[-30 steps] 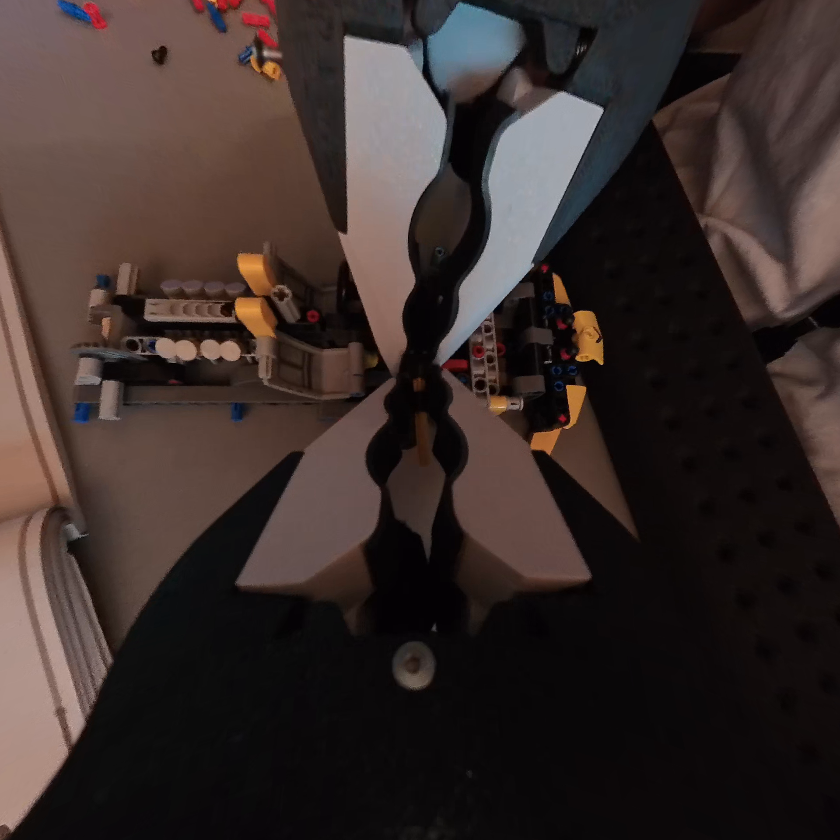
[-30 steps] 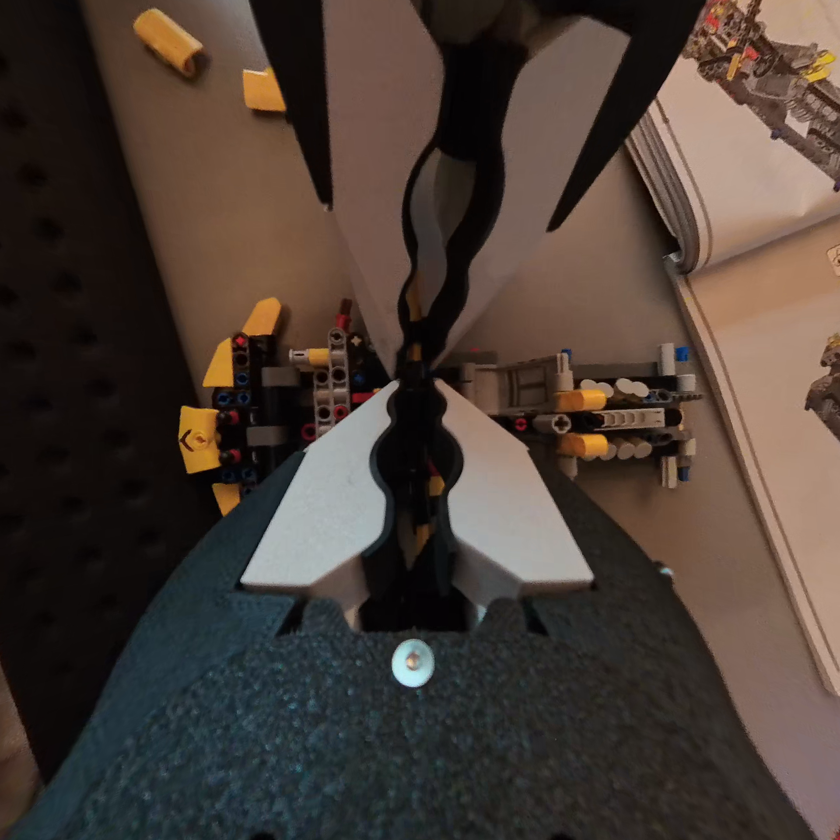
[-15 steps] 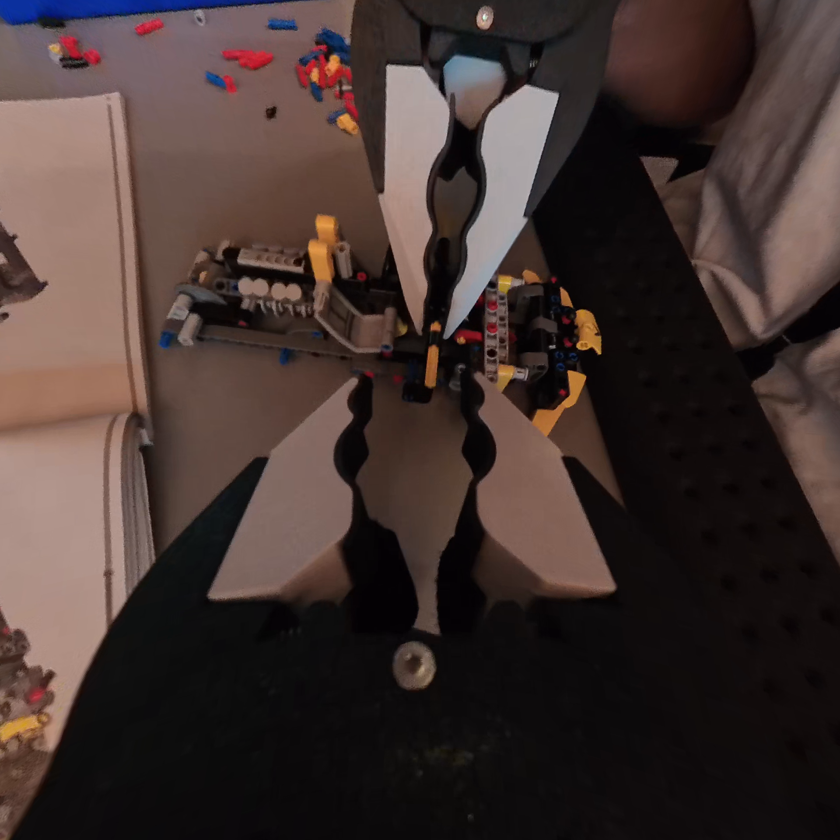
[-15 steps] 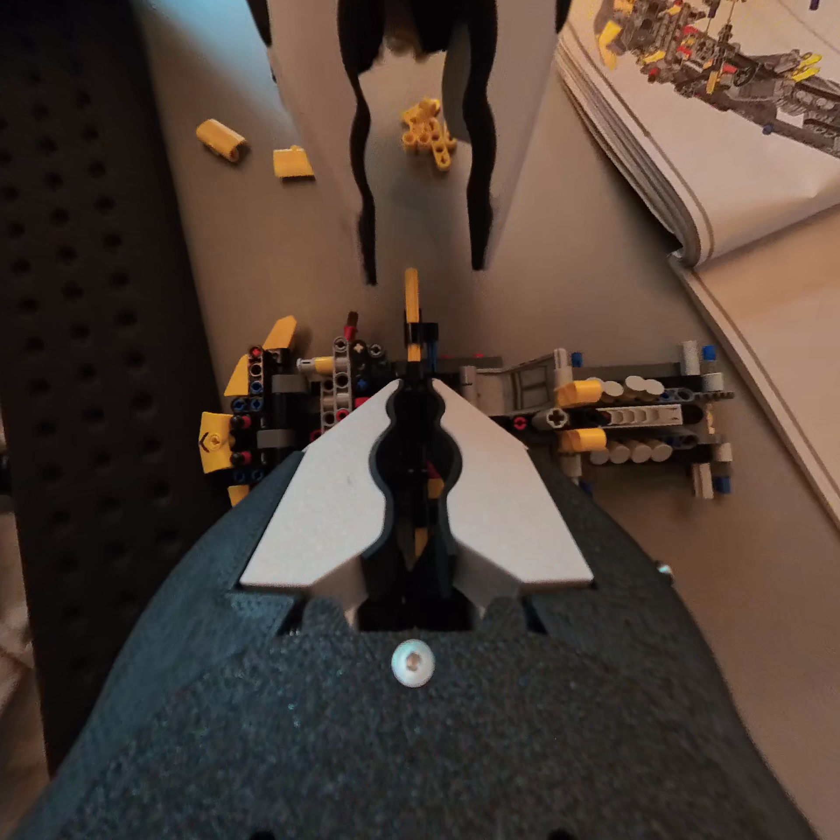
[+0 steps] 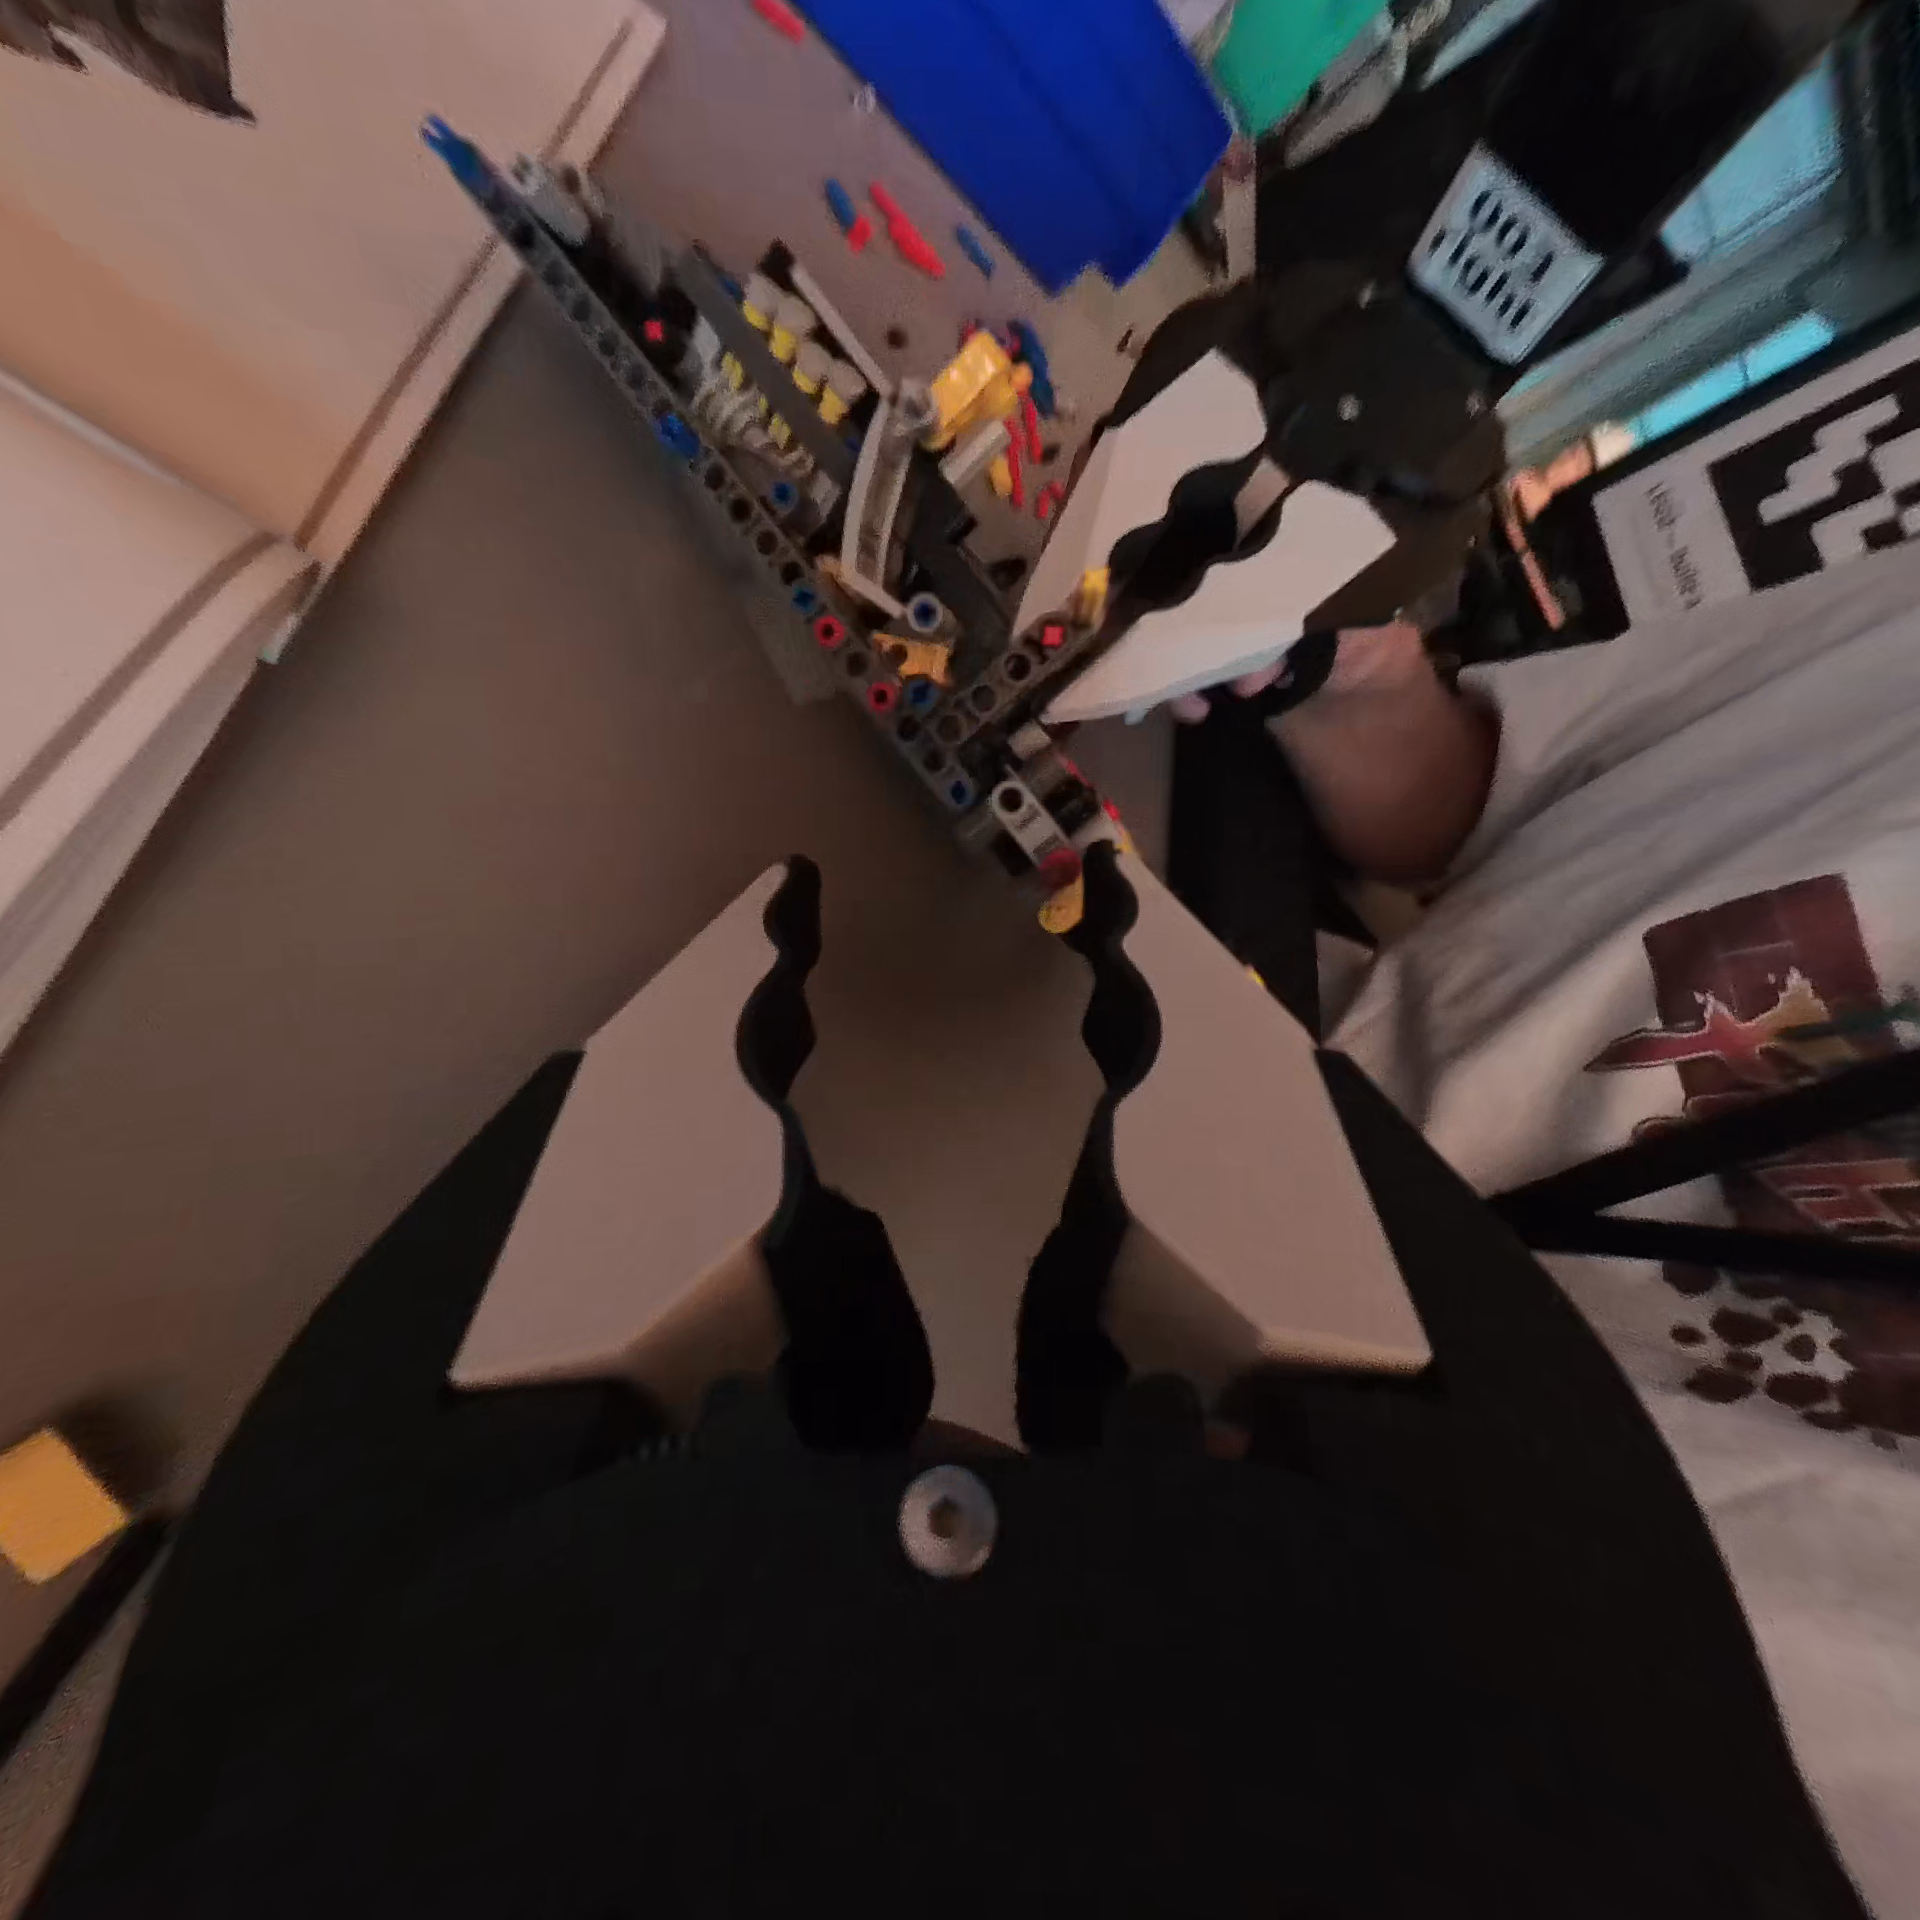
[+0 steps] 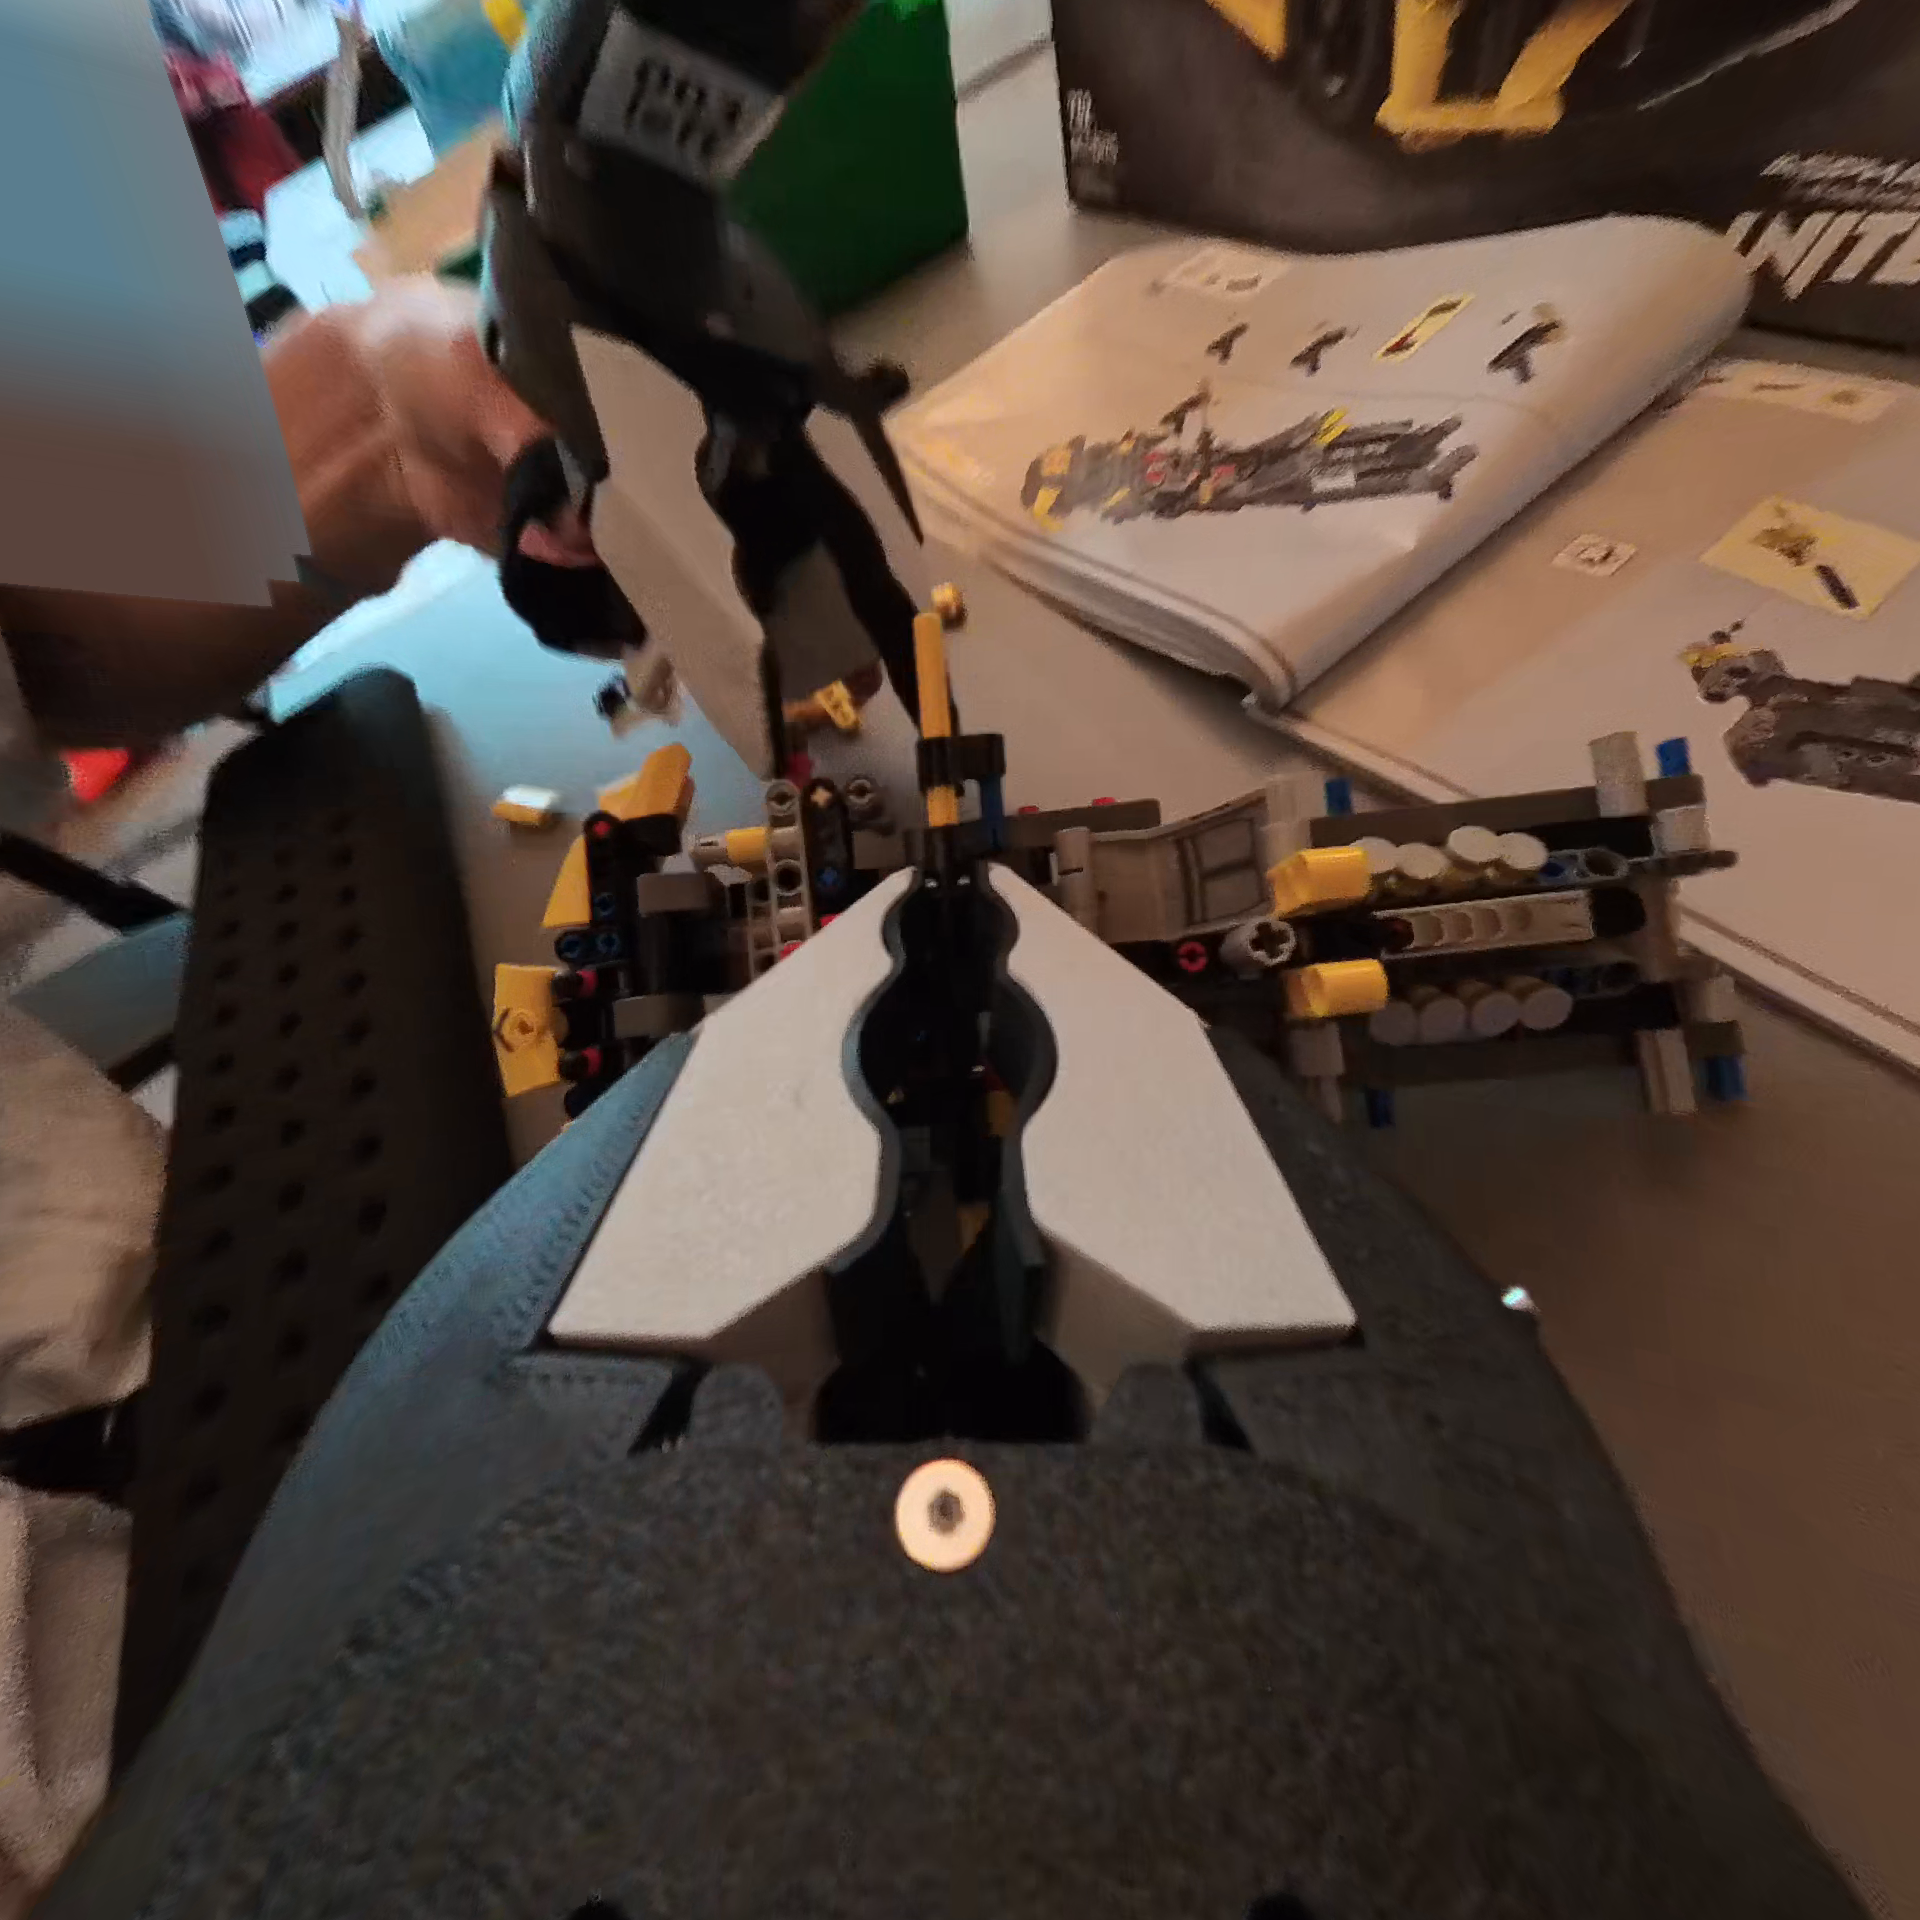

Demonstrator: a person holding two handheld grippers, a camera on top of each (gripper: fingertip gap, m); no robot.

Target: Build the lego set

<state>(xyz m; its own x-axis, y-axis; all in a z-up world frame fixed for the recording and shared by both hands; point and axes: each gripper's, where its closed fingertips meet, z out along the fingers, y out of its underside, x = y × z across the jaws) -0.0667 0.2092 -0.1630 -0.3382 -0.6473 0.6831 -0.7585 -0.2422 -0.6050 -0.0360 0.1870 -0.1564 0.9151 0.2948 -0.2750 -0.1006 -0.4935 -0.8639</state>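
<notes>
The left black-and-white wavy-edged tongs (image 5: 951,914) gape wide and tilted, while the right matching tongs (image 6: 951,883) are pressed nearly together, angled downward.

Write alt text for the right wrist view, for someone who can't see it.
The right gripper is shut on the half-built lego model, where a yellow axle sticks up. Beyond it hangs the left gripper, beside an open instruction booklet.

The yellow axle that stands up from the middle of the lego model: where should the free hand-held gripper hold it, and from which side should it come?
Probably grip the yellow axle on its bare upper part, above the black connector. Come from above and behind the lego model, since the right hand-held gripper is shut on the front. The left hand-held gripper is open. Its fingers should close across the thin shaft.
</notes>
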